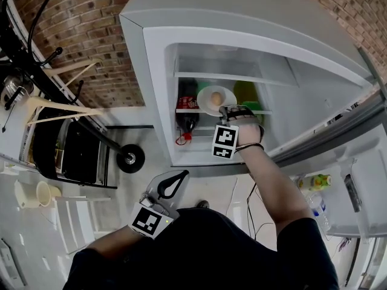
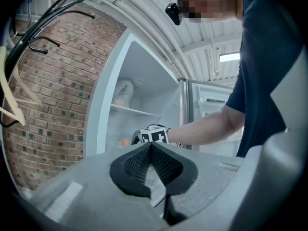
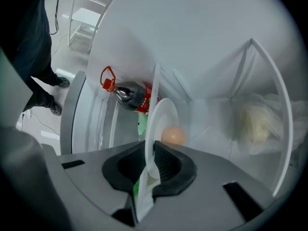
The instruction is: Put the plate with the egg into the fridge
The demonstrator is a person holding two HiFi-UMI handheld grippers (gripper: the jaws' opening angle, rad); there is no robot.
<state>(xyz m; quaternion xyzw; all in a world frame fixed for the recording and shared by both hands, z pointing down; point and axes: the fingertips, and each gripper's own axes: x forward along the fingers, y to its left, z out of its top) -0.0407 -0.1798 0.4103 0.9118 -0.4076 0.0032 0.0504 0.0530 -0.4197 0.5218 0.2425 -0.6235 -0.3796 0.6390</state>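
A white plate [image 1: 227,95] with a brown egg [image 1: 216,98] on it sits at the front edge of the open fridge's [image 1: 154,101] middle shelf [image 1: 183,110]. My right gripper [image 1: 225,110] reaches in from below with the plate's near rim between its pads. In the right gripper view the plate [image 3: 161,117] stands edge-on in the right gripper [image 3: 150,149], both pads against it, and the egg [image 3: 173,135] lies just beyond. My left gripper [image 1: 181,174] hangs low near my body, shut and empty; its pads meet in the left gripper view [image 2: 151,146].
A cola bottle [image 1: 188,118] with a red cap stands at the shelf's left and a green item [image 1: 245,92] behind the plate. A pale bag [image 3: 252,121] lies deeper inside. The open door [image 1: 338,180] at the right holds bottles [image 1: 317,181]. A wheeled rack [image 1: 91,150] stands left.
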